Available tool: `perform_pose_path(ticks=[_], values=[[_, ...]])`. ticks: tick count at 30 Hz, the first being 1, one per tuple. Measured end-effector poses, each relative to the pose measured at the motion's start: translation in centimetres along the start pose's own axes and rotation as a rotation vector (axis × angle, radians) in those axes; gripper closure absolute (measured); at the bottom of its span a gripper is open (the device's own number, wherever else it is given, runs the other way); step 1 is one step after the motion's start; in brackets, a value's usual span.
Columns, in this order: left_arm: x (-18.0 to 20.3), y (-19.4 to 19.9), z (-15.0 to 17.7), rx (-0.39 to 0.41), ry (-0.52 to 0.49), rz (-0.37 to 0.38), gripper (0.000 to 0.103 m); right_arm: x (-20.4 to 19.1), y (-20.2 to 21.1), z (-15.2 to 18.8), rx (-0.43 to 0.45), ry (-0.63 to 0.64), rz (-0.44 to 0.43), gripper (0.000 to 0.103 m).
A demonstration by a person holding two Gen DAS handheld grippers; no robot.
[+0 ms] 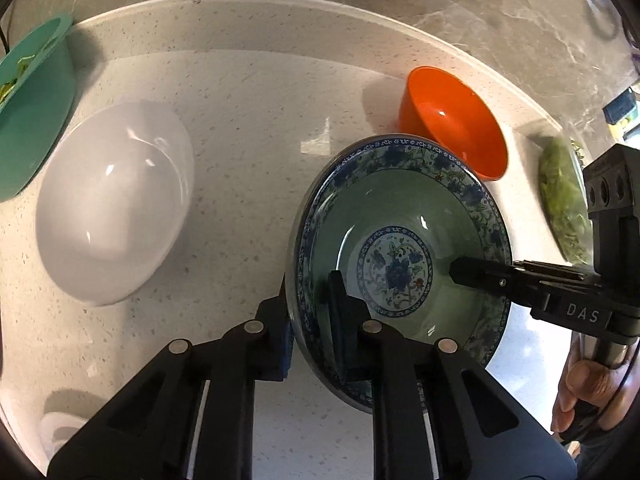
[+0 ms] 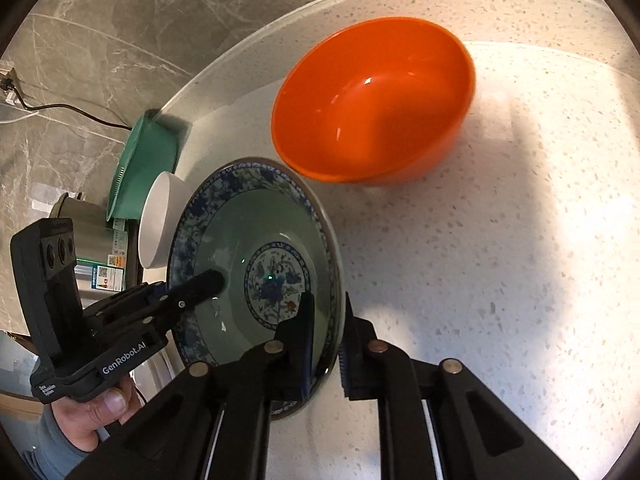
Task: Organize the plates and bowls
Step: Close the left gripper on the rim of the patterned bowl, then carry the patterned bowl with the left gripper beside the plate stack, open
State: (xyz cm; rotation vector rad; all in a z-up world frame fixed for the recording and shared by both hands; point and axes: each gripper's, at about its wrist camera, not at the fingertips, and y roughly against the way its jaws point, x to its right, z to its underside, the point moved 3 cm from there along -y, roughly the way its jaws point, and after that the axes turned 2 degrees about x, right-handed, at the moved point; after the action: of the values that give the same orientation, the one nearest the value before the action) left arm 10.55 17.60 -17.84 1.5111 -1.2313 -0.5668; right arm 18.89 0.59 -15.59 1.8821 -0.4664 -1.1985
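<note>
A deep plate [image 1: 400, 208] with a green well, a blue floral rim and a flower medallion rests on the speckled white counter [image 1: 248, 120]. My left gripper [image 1: 310, 324] is shut on its left rim, one finger inside and one outside. The right gripper's upper finger [image 1: 472, 272] lies across the opposite rim. In the right wrist view my right gripper [image 2: 328, 334] is shut on the plate [image 2: 248, 220] at its right rim, and the left gripper's finger [image 2: 200, 284] reaches in from the other side. An orange bowl [image 1: 452, 124] [image 2: 372, 100] stands just behind the plate. A white bowl [image 1: 116, 200] sits to the left.
A teal colander [image 1: 32, 108] [image 2: 144, 168] stands at the far left by the marble wall, and a steel pot [image 2: 88, 232] stands off the counter's end. Leafy greens [image 1: 564, 208] lie at the right. A person's hand [image 2: 92, 412] holds the left gripper's handle.
</note>
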Motion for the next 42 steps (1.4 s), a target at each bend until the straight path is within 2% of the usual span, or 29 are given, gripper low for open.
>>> perform_pose_path(ticks=[8,13,20,26,31,42], values=[[3.7,3.0,2.1,0.006,-0.043,0.056,0.090,-0.1,4.9,3.2,0.050,0.001,0.009,0.089],[7.3,4.4,5.1,-0.010,-0.093,0.113,0.090,1.2,8.8,7.2,0.090,-0.046,0.011,0.089],[11.9,6.1,10.3,-0.044,-0.194,0.145,0.090,3.2,12.2,12.7,0.112,-0.111,0.023,0.089],[14.5,5.9,15.4,-0.102,-0.252,0.156,0.090,4.9,12.6,16.6,0.086,-0.167,0.030,0.089],[15.3,5.1,19.1,-0.146,-0.253,0.156,0.090,6.3,12.4,19.8,0.056,-0.209,0.020,0.089],[15.1,3.5,21.3,-0.156,-0.231,0.110,0.090,7.2,10.6,21.5,0.010,-0.194,0.004,0.089]])
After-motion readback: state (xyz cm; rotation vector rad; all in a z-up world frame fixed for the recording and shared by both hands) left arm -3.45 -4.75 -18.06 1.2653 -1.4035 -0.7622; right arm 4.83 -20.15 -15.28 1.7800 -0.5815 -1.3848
